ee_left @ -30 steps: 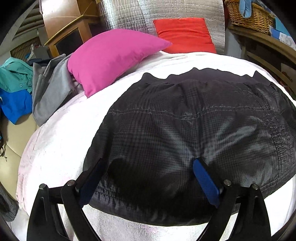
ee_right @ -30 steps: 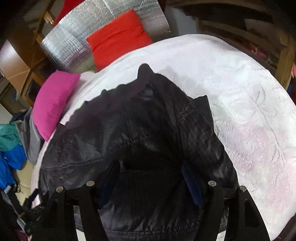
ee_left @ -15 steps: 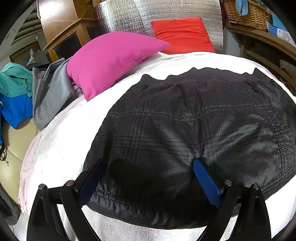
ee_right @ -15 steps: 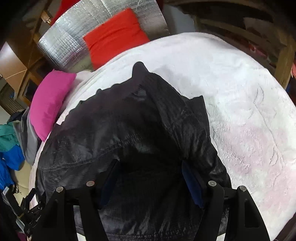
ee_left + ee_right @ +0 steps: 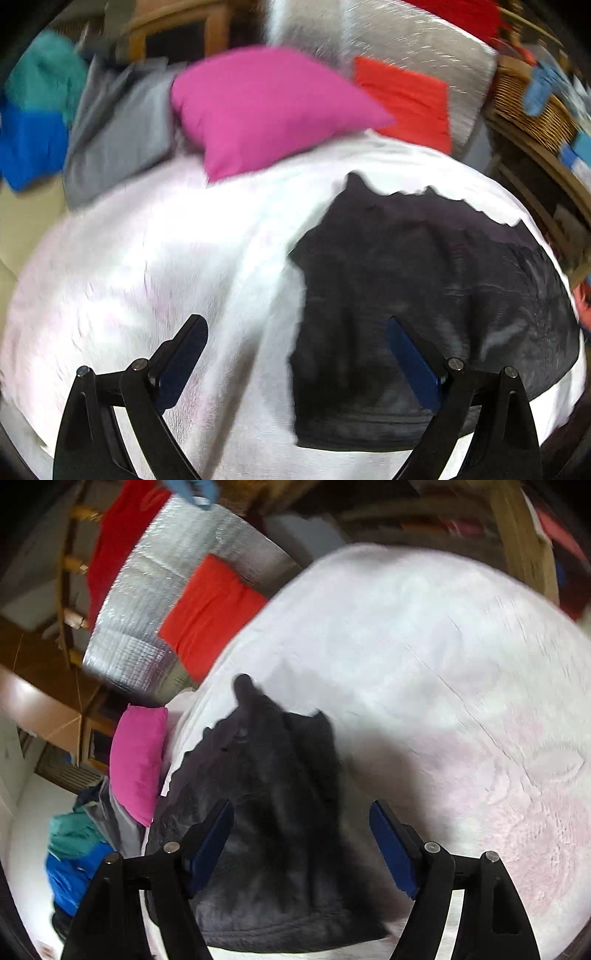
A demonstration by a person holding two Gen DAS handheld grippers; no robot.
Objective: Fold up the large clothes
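Observation:
A dark, shiny folded garment (image 5: 424,302) lies on the white bedcover (image 5: 147,277). My left gripper (image 5: 295,343) is open above the bed, its left finger over bare cover and its right finger over the garment's left part. In the right wrist view the garment (image 5: 273,812) lies between and beyond my open right gripper (image 5: 301,830), which holds nothing. Both views are blurred by motion.
A pink pillow (image 5: 266,107) and a red pillow (image 5: 406,99) lie at the head of the bed, before a silver foil panel (image 5: 166,602). Grey, teal and blue clothes (image 5: 74,122) are piled on the left. A wicker basket (image 5: 528,107) stands on a wooden shelf on the right.
Both grippers have lifted back from the garment. The left view has swung left, so the garment now sits to its right. The right gripper is higher and further away.

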